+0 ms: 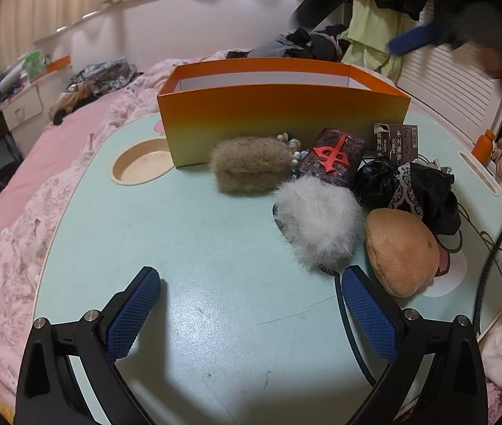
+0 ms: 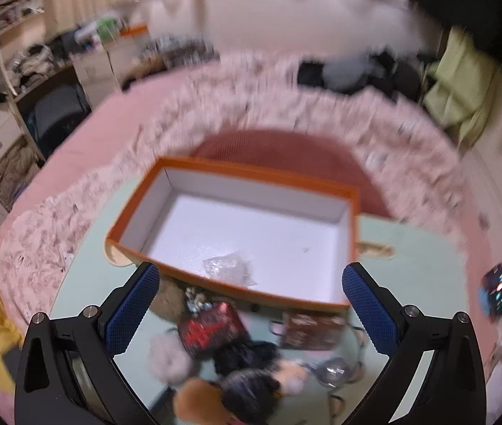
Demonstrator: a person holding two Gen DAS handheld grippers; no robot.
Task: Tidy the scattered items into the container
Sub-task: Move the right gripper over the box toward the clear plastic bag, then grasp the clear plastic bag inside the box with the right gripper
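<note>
On the pale green counter (image 1: 187, 248), the left gripper (image 1: 251, 283) hangs low with its jaws wide apart and nothing between them. From it, going left to right, the brown fur puff (image 1: 249, 166) lies at about twelve o'clock, pressed close to the front wall of the orange box (image 1: 279, 120), its long side running roughly across the view. Next comes the dark block with a red mark (image 1: 336, 156), at about one o'clock, then the white fur puff (image 1: 318, 219), nearest of all, just ahead of the right finger at one o'clock and touching the tan plush cushion (image 1: 401, 251) at two o'clock. Behind those sits a heap of black lace cloth (image 1: 417, 191).

The right gripper (image 2: 251, 283) is high above the box, also spread open and empty, looking down into it; its view is blurred. Inside, near the front wall, lies a small clear wrapper (image 2: 228, 265); otherwise the white floor looks bare. The loose things show below it, at six o'clock, outside the box.

By my reading the left gripper is the nearer to the pile, and the white fur puff is the natural first pick: a short reach forward and slightly right, then a lift over the front wall.
</note>
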